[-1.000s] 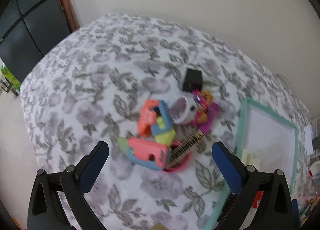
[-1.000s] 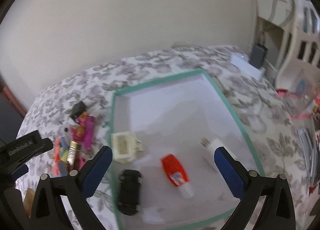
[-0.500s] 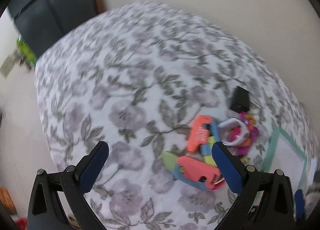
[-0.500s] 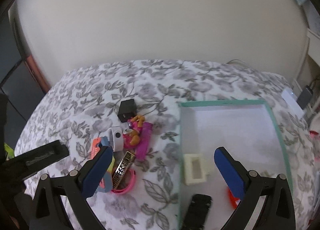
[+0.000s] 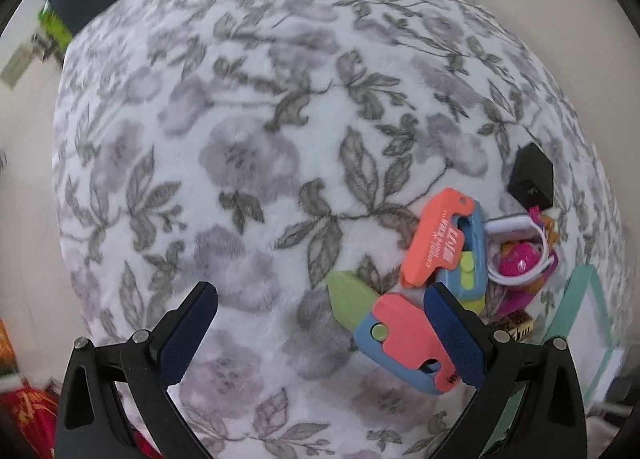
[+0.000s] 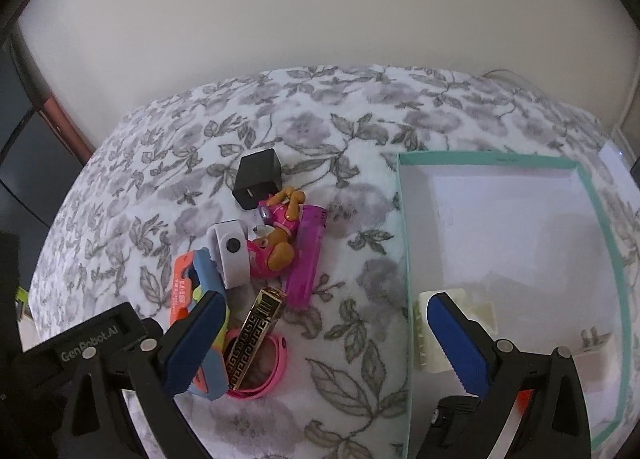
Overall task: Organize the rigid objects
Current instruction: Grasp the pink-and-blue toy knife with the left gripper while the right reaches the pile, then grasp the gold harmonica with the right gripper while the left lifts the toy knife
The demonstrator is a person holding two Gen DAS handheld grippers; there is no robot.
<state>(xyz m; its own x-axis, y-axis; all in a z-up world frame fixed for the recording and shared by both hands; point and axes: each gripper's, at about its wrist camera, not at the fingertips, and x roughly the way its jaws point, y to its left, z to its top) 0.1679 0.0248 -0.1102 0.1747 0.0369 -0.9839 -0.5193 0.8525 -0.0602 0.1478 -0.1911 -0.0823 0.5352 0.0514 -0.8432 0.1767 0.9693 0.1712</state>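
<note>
Both my grippers, left [image 5: 320,329] and right [image 6: 320,335], gape wide: 2 coral toy knives [image 5: 408,339], 1 black cube [image 6: 258,178], 1 teal-rimmed box [image 6: 404,219].

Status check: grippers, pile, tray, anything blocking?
Left gripper and right gripper open, empty. Toy pile on blanket, beside teal tray. Nothing blocking.

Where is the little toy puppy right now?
In the right wrist view, the toy puppy lies in the pile left of the teal-rimmed box, between the white gadget and the purple lighter, just below the black cube.
</note>
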